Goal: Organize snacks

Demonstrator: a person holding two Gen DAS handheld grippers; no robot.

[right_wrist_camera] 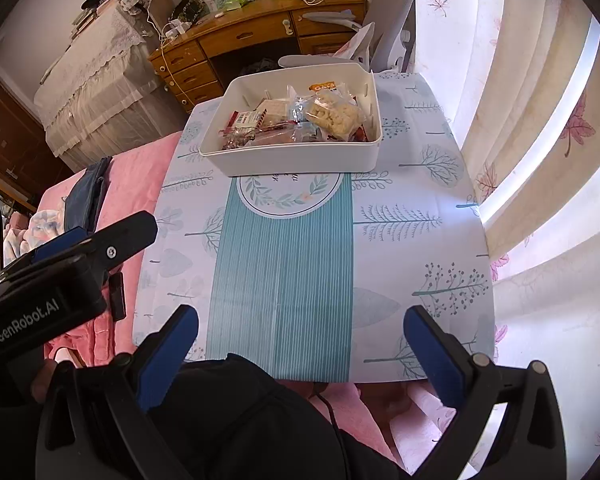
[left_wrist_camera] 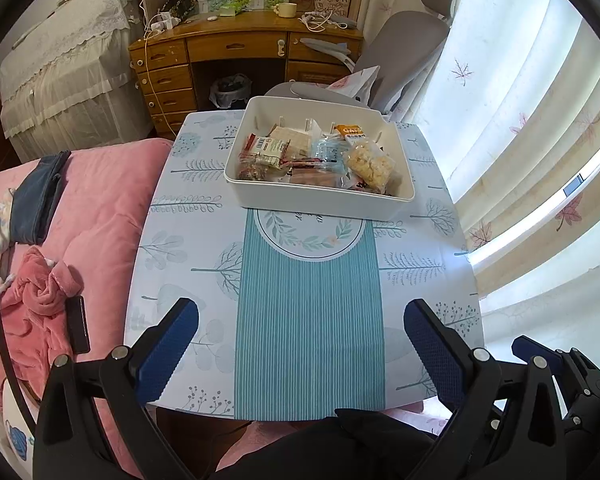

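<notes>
A white plastic bin (left_wrist_camera: pixel 320 200) stands at the far end of the small table and holds several wrapped snacks (left_wrist_camera: pixel 324 156), among them a pale puffed-rice pack (left_wrist_camera: pixel 370 166) and a red-and-white bar (left_wrist_camera: pixel 264 148). The bin also shows in the right wrist view (right_wrist_camera: pixel 292 160) with the snacks (right_wrist_camera: pixel 300 120) inside. My left gripper (left_wrist_camera: pixel 300 320) is open and empty above the table's near edge. My right gripper (right_wrist_camera: pixel 300 324) is open and empty, also at the near edge, to the right of the left gripper (right_wrist_camera: pixel 100 240).
The table wears a tree-print cloth with a teal striped runner (left_wrist_camera: pixel 308 320). A pink bed (left_wrist_camera: pixel 80 208) lies to the left, curtains (left_wrist_camera: pixel 520 160) to the right. A grey chair (left_wrist_camera: pixel 404 44) and a wooden desk (left_wrist_camera: pixel 240 48) stand behind the table.
</notes>
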